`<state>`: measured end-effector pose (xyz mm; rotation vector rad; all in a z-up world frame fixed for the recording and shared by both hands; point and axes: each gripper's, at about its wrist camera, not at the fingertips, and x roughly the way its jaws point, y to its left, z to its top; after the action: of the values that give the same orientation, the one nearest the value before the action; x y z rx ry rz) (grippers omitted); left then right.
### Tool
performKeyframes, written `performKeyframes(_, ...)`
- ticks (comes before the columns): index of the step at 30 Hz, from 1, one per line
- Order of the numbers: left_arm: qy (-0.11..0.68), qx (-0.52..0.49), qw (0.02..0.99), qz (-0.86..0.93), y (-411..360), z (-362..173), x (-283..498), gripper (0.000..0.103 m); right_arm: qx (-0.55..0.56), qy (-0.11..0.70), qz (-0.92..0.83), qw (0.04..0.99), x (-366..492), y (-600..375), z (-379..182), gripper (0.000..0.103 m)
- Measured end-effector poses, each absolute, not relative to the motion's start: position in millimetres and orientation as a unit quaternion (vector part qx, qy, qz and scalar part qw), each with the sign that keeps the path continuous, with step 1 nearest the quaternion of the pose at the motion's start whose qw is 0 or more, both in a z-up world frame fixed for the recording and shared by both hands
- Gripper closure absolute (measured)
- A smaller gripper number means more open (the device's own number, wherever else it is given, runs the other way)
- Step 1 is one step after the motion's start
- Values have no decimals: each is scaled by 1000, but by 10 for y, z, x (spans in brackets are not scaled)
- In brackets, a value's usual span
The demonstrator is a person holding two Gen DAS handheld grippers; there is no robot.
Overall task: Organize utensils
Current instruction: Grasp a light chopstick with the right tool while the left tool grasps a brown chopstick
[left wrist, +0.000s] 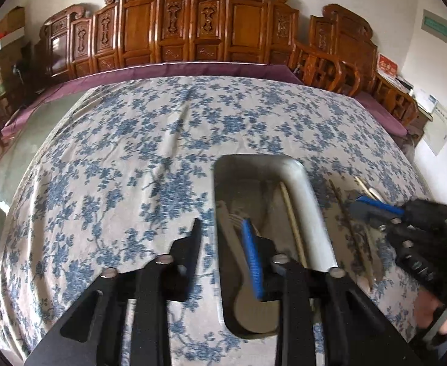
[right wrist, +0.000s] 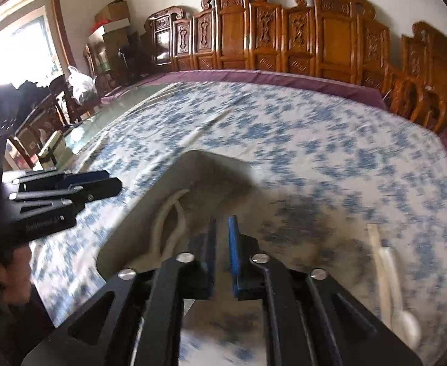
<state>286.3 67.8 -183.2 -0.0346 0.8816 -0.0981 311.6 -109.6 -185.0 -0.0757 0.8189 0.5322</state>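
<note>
Left gripper [left wrist: 223,244] apart, empty, over metal tray [left wrist: 309,201]; right gripper [right wrist: 222,241] narrowly apart, empty. Chopsticks [left wrist: 350,228] on surface: light, stiff, slippery; pinch mid-length.

The left tool [left wrist: 223,250] at the bottom of its own view was black, with flat arms, round silver screws and a blue ribbed pad [left wrist: 252,262]. The right tool [right wrist: 222,256] looked the same: black arms, silver screws, blue pads. Small pale letters marked the left tool's black body at the left edge.
</note>
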Motion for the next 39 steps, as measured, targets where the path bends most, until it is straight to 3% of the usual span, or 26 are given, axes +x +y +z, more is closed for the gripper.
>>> performKeyframes(1,424,-16,904,-52,627,-1815,2845,67,-48,388,246,887,3077,-1249,-1818,75)
performKeyframes(2,422,-14,905,-59,548,-1796,2819,67,-54,385,240,890,3058,-1348,-1810,74)
performKeyframes(10,426,19,900,-95,-23,-1787,2711,67,-88,417,189,885,3101,-2190,-2144,74)
performKeyframes(18,446,47,886,-121,-566,-1933,2662,67,-87,456,175,868,3234,-2464,-2579,74)
performKeyframes(27,472,53,870,-134,-1055,-2178,2812,67,-53,476,170,861,3332,-2678,-2702,74)
performKeyframes(29,478,52,867,-135,-1121,-2236,2848,67,-53,480,173,859,3333,-2679,-2729,83)
performKeyframes(36,504,45,854,-120,-1250,-2503,2990,67,-58,487,179,853,3349,-2673,-2776,87)
performKeyframes(39,516,40,848,-111,-1252,-2615,3049,67,-65,485,174,854,3349,-2677,-2778,93)
